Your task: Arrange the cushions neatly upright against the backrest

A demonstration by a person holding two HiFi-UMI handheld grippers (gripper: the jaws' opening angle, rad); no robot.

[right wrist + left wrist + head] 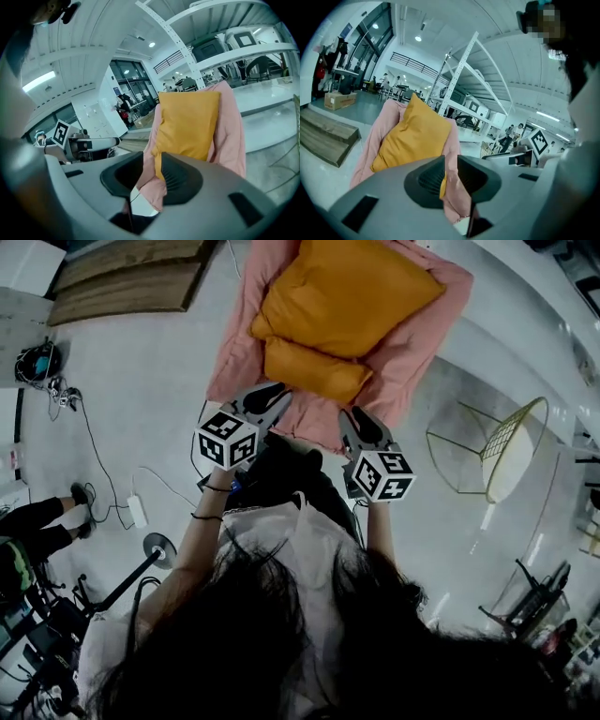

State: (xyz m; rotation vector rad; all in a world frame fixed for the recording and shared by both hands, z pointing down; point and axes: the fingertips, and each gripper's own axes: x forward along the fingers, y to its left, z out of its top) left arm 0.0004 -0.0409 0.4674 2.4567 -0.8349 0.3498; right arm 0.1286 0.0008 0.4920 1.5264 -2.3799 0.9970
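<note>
The large orange cushion (347, 296) leans on the pink sofa (234, 348) at its far backrest, with the small orange cushion (314, 369) just nearer. The left gripper (272, 399) and right gripper (358, 423) hover over the sofa's near end — jaws narrowly apart, clamping nothing.

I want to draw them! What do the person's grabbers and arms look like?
The left gripper and right gripper are grey with black ribbed pads, each bearing a white cube with black square markers. Thin black bands circle the left wrist.

Two orange cushions (347, 296) (314, 371), one pink seat (427, 324) under them, two grippers (270, 397) (354, 418) near, one gold wire chair (511, 451) right, one wooden step (131, 277) far left.
</note>
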